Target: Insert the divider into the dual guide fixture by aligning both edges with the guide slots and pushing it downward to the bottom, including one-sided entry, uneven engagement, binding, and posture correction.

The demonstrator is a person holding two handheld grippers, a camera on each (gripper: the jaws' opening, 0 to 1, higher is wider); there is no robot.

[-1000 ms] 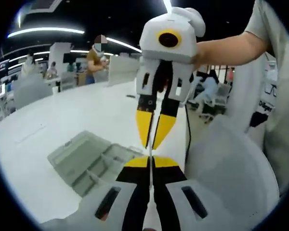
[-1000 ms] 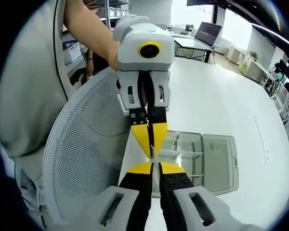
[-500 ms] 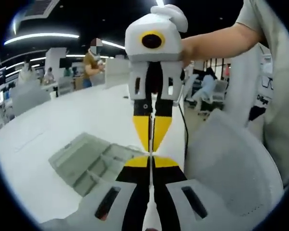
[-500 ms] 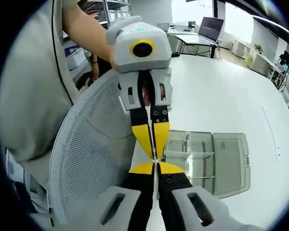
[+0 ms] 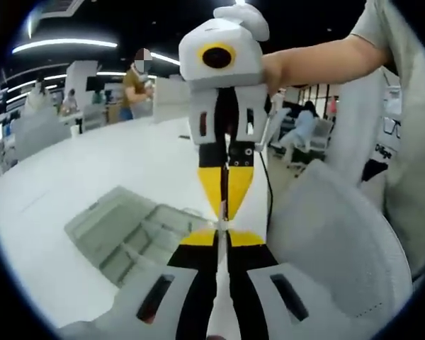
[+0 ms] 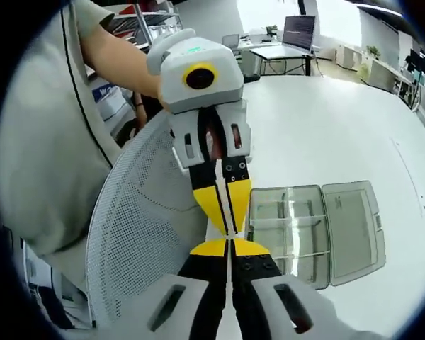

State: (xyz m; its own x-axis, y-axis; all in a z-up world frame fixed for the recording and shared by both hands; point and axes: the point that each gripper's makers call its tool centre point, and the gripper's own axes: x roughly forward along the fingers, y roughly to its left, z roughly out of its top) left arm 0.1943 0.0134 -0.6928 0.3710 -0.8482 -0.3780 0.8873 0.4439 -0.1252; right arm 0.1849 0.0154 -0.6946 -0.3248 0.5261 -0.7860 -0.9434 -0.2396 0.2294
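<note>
Left gripper (image 5: pixel 220 228): my jaws clamped on the divider's (image 5: pixel 219 283) end.
Right gripper (image 6: pixel 230 237): clamped on its opposite end.
Divider: thin, clear, likely light and slippery; I pinch the ends.
Fixture (image 6: pixel 315 234): at 3 o'clock in the right gripper view.

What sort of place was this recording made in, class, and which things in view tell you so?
Probably an open-plan office or lab. A large white table carries a clear compartment box, a desk with a monitor stands behind it, and people sit at workstations under long ceiling light strips.
</note>
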